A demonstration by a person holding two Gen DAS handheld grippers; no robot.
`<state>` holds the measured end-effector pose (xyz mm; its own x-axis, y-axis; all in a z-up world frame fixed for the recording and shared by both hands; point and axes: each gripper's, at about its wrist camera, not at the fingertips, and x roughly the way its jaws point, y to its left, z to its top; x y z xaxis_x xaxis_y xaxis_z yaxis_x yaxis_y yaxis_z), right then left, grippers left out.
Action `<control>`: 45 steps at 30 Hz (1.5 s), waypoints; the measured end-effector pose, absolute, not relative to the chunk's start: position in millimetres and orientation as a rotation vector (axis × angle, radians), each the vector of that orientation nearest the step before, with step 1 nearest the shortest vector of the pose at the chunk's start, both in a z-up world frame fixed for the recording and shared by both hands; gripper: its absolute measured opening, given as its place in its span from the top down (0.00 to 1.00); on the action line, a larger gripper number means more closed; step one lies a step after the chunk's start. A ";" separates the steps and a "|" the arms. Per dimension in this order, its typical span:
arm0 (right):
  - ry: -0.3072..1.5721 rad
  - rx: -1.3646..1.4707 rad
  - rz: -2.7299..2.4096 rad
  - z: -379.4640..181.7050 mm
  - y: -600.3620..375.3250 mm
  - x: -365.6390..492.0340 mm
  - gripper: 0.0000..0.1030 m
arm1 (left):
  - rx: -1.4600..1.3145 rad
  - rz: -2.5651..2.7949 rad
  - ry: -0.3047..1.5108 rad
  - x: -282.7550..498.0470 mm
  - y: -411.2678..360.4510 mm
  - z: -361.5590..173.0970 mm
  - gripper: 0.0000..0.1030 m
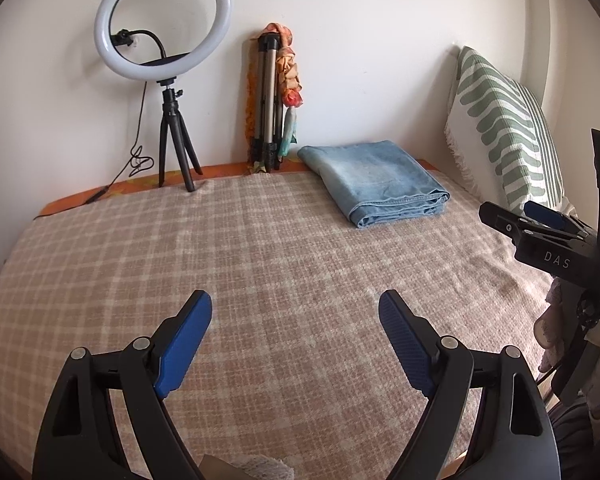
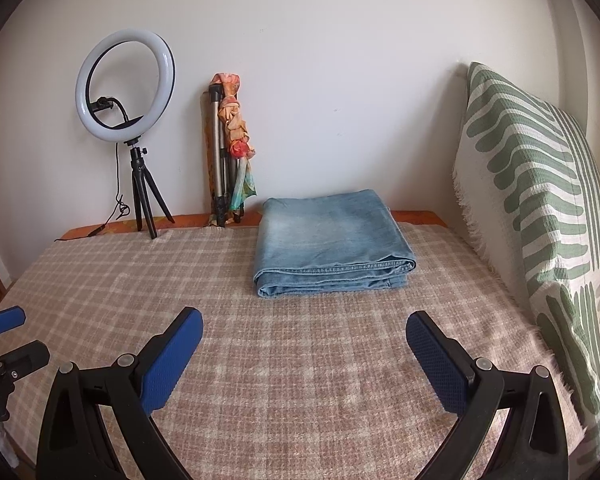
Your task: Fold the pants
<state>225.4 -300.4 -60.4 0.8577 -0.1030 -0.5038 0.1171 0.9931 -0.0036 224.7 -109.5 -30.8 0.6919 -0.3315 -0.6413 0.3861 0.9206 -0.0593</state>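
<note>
Light blue denim pants (image 1: 374, 180) lie folded into a flat rectangular stack on the plaid bed cover (image 1: 260, 260), at the far right of the bed near the wall. They also show in the right wrist view (image 2: 332, 244), straight ahead. My left gripper (image 1: 296, 308) is open and empty, held over the cover well short and left of the pants. My right gripper (image 2: 304, 322) is open and empty, just in front of the pants' near edge. The right gripper also shows at the right edge of the left wrist view (image 1: 540, 224).
A green-and-white patterned pillow (image 2: 540, 208) leans along the right side. A ring light on a small tripod (image 1: 168, 80) and a folded tripod with a scarf (image 1: 276, 92) stand at the wall behind the bed. A cable (image 1: 136, 160) hangs by the ring light.
</note>
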 end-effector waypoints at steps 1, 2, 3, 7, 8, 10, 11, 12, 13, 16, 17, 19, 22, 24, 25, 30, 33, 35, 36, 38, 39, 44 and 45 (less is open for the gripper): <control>0.527 0.026 -0.116 -60.0 -300.4 224.9 0.00 | 0.081 -0.402 0.699 224.3 -109.7 -30.6 0.17; 0.526 0.027 -0.117 -59.5 -300.6 224.0 0.00 | 0.079 -0.403 0.698 224.1 -109.9 -30.3 0.17; 0.524 0.028 -0.117 -59.0 -300.9 223.3 0.00 | 0.077 -0.405 0.698 223.9 -110.3 -30.0 0.17; 0.520 0.025 -0.124 -58.1 -302.0 221.4 0.00 | 0.078 -0.408 0.693 222.4 -112.6 -28.9 0.17; 0.521 0.025 -0.125 -58.1 -302.3 221.2 0.00 | 0.079 -0.408 0.692 222.0 -113.1 -28.6 0.17; 0.520 0.025 -0.125 -58.0 -302.5 221.0 0.00 | 0.080 -0.408 0.690 221.6 -113.8 -28.0 0.17; 0.519 0.024 -0.126 -58.0 -302.5 220.7 0.00 | 0.080 -0.409 0.689 221.5 -113.9 -27.7 0.17; 0.518 0.024 -0.127 -58.0 -302.7 220.2 0.00 | 0.079 -0.409 0.689 221.6 -113.8 -27.5 0.17; 0.517 0.025 -0.127 -58.0 -302.9 220.0 0.00 | 0.077 -0.408 0.688 220.9 -113.5 -27.2 0.17; 0.518 0.027 -0.128 -57.9 -303.4 219.9 0.00 | 0.077 -0.407 0.684 220.3 -114.0 -26.2 0.17; 0.519 0.029 -0.129 -57.9 -303.7 219.7 0.00 | 0.077 -0.407 0.683 220.2 -114.2 -25.9 0.17; 0.519 0.035 -0.131 -57.5 -304.7 218.8 0.00 | 0.076 -0.407 0.682 219.9 -114.4 -25.5 0.17; 0.517 0.041 -0.132 -56.6 -305.8 217.3 0.00 | 0.078 -0.410 0.682 219.5 -115.6 -25.6 0.17; 0.517 0.040 -0.133 -56.3 -305.7 217.2 0.00 | 0.080 -0.413 0.681 219.4 -116.4 -25.6 0.17; 0.517 0.039 -0.132 -56.2 -305.5 217.2 0.00 | 0.081 -0.413 0.681 219.2 -116.7 -25.6 0.17; 0.518 0.040 -0.132 -55.9 -305.3 216.5 0.00 | 0.081 -0.413 0.679 218.3 -116.4 -25.3 0.17; 0.519 0.040 -0.131 -55.7 -305.0 216.6 0.00 | 0.081 -0.414 0.677 218.4 -116.7 -24.2 0.17; 0.520 0.039 -0.130 -56.0 -304.7 217.0 0.00 | 0.081 -0.413 0.674 218.3 -116.8 -23.4 0.17; 0.521 0.038 -0.129 -56.2 -304.6 217.5 0.00 | 0.081 -0.414 0.674 218.2 -116.0 -23.4 0.17; 0.521 0.036 -0.126 -56.6 -303.9 218.4 0.00 | 0.081 -0.413 0.672 218.0 -116.4 -23.2 0.17; 0.521 0.035 -0.126 -56.5 -303.6 218.3 0.00 | 0.081 -0.413 0.672 218.0 -115.8 -23.1 0.17; 0.520 0.038 -0.123 -56.6 -303.6 218.8 0.00 | 0.082 -0.413 0.671 217.4 -115.5 -21.9 0.17; 0.520 0.037 -0.122 -56.7 -303.5 219.1 0.00 | 0.082 -0.413 0.671 217.2 -115.7 -22.2 0.17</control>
<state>219.1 -303.5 -56.7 0.8605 -0.1067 -0.4981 0.1255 0.9921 0.0043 217.2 -115.7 -22.2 0.7059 -0.3447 -0.6188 0.3971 0.9160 -0.0572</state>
